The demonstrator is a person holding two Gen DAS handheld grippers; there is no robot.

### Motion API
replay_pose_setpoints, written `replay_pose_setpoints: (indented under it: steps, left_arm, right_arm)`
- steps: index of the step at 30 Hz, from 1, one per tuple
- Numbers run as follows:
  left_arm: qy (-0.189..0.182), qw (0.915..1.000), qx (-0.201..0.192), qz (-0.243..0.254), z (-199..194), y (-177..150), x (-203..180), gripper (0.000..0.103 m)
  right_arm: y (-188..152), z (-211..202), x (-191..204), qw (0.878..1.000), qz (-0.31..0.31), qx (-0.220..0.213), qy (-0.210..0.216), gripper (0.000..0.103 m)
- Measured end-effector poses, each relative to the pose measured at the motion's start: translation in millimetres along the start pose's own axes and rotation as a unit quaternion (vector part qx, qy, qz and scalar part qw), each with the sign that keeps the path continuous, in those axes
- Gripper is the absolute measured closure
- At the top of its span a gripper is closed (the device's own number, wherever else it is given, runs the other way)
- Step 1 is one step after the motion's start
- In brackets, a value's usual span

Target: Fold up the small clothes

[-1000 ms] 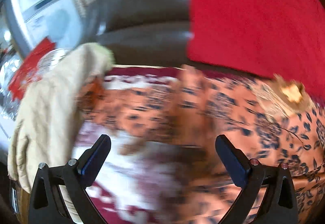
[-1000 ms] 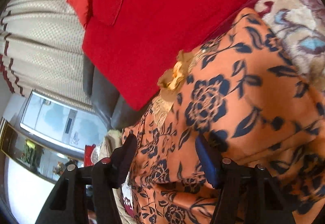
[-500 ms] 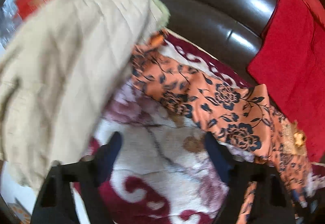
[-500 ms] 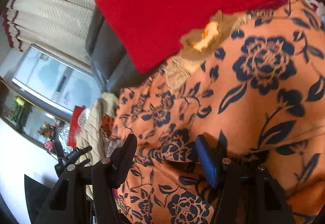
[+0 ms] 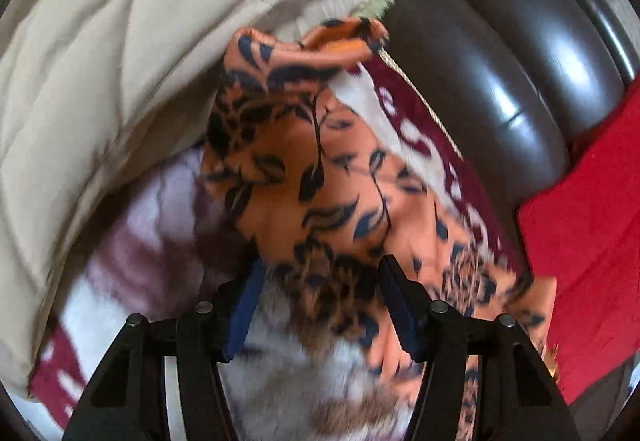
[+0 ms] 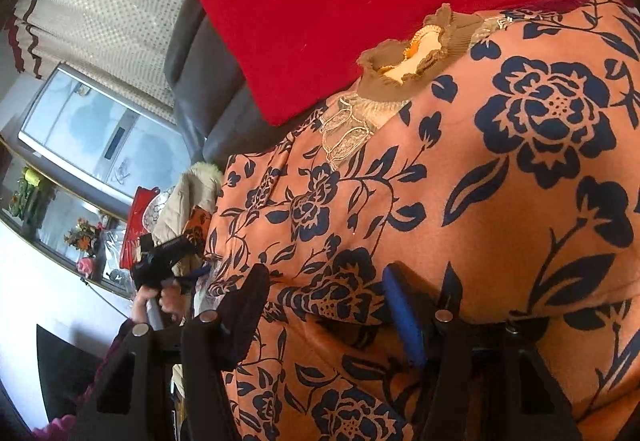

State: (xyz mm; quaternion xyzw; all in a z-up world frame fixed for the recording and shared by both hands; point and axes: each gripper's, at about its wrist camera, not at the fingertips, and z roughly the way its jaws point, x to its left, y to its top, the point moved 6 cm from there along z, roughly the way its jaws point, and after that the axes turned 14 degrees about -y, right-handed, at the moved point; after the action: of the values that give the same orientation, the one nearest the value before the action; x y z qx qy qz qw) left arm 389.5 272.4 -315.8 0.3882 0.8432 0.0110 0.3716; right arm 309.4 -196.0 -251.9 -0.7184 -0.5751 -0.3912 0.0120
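Your left gripper [image 5: 320, 305] points down at one orange top with dark blue flowers [image 5: 312, 177]. Its two black fingers with blue pads [image 5: 244, 317] have just been closing in. The near edge of the top sits between them. That part is blurry, so you cannot tell if the pads press on the cloth yet.

Ahead of this gripper the top runs up to a bunched end. To the left of it lies one cream quilted jacket [image 5: 120, 61] with a fuzzy green trim. Under the top is one soft blanket in white and dark red [image 5: 416, 129]. Ahead and to the right is one dark shiny sofa back [image 5: 500, 61]. Far right is one red cushion [image 5: 592, 241].

Your right gripper [image 6: 324, 305] has a fold of the same orange top [image 6: 520, 161] bunched between its two fingers. The pads look closed on that fold. Ahead of it you see the top's one brown frilly collar [image 6: 416, 53], and past that the red cushion [image 6: 360, 1]. To the left, lower down, your hand [image 6: 156, 301] holds the other gripper's handle beside the jacket [image 6: 188, 197].
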Motion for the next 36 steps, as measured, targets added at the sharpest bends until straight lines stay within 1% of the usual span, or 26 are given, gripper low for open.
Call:
replay_pose_setpoints:
  steps: [1,3,4,5,7,9,11,13,16,17,18,21,22,23,24,25,27,28,29,30,31,32,33,34,35,36]
  left_arm:
    - [-0.005,1.0000,-0.007,-0.004,3,4,1,0.045]
    - [-0.008,0.9997,-0.021,-0.008,5,11,4,0.064]
    - [-0.008,0.9997,-0.024,-0.008,5,14,6,0.086]
    - [-0.011,0.9996,-0.024,-0.005,5,16,6,0.094]
    - [-0.012,0.9995,-0.027,0.011,-1,18,1,0.096]
    - [-0.012,0.9976,-0.040,0.055,-13,18,-16,0.096]
    - [-0.013,0.9931,-0.047,0.107,-27,15,-42,0.096]
    - [-0.016,0.9853,-0.049,0.163,-43,7,-74,0.096]
    - [-0.033,0.9697,-0.043,0.238,-67,-13,-128,0.096]
    - [-0.046,0.9613,-0.039,0.269,-77,-26,-155,0.096]
    - [-0.051,0.9559,-0.036,0.287,-82,-35,-170,0.096]
    - [-0.079,0.9265,-0.021,0.367,-104,-82,-232,0.096]
    - [-0.087,0.9165,-0.013,0.390,-107,-100,-252,0.096]
    - [-0.100,0.9048,-0.001,0.414,-110,-120,-272,0.096]
    - [-0.113,0.8921,0.011,0.437,-114,-142,-290,0.096]
    - [-0.124,0.8770,0.023,0.464,-116,-165,-308,0.096]
    - [-0.139,0.8404,0.061,0.520,-115,-215,-338,0.093]
    - [-0.142,0.8193,0.085,0.549,-114,-241,-348,0.083]
    - [-0.145,0.8004,0.103,0.572,-114,-262,-355,0.063]
    - [-0.149,0.7828,0.112,0.594,-117,-280,-359,0.054]
    - [-0.153,0.7669,0.110,0.613,-123,-295,-359,0.034]
    - [-0.159,0.7535,0.100,0.630,-130,-304,-359,0.029]
    - [-0.168,0.7447,0.091,0.640,-135,-306,-356,0.029]
    - [-0.177,0.7420,0.087,0.641,-139,-305,-354,0.029]
    - [-0.186,0.7462,0.084,0.634,-142,-299,-350,0.029]
    - [-0.189,0.7574,0.080,0.620,-140,-290,-345,0.029]
  right_arm:
    - [0,0,0,1.000,-0.002,0.001,0.000,0.041]
    - [0,0,0,1.000,-0.004,0.001,0.000,0.041]
    - [0,0,0,1.000,-0.004,0.001,0.001,0.041]
    - [0,0,0,1.000,-0.004,0.001,0.002,0.041]
    - [0,-1,0,1.000,-0.004,-0.001,0.004,0.041]
    - [0,-2,-1,1.000,-0.004,-0.003,0.006,0.041]
    - [2,-4,-2,1.000,0.000,-0.007,0.008,0.041]
    - [4,-9,-3,1.000,0.007,-0.014,0.010,0.041]
    - [10,-22,-9,0.999,0.024,-0.036,0.011,0.041]
    - [12,-26,-11,0.999,0.030,-0.043,0.011,0.041]
    - [14,-31,-14,0.998,0.038,-0.050,0.012,0.041]
    - [24,-50,-29,0.994,0.070,-0.078,0.014,0.038]
    - [27,-57,-36,0.992,0.085,-0.088,0.017,0.038]
    - [30,-65,-44,0.990,0.101,-0.098,0.021,0.038]
    - [32,-72,-50,0.988,0.114,-0.106,0.026,0.038]
    - [34,-79,-56,0.985,0.126,-0.115,0.030,0.038]
    - [37,-93,-70,0.980,0.147,-0.132,0.032,0.038]
    - [39,-99,-76,0.977,0.156,-0.139,0.033,0.038]
    - [40,-105,-82,0.975,0.166,-0.144,0.034,0.038]
    - [41,-110,-88,0.972,0.177,-0.149,0.034,0.038]
    - [42,-114,-94,0.970,0.188,-0.152,0.037,0.037]
    - [42,-118,-100,0.967,0.199,-0.154,0.038,0.036]
    - [42,-121,-103,0.965,0.207,-0.154,0.039,0.034]
    - [42,-123,-107,0.964,0.215,-0.154,0.040,0.032]
    - [42,-124,-109,0.963,0.218,-0.153,0.040,0.031]
    - [42,-124,-108,0.963,0.217,-0.152,0.040,0.029]
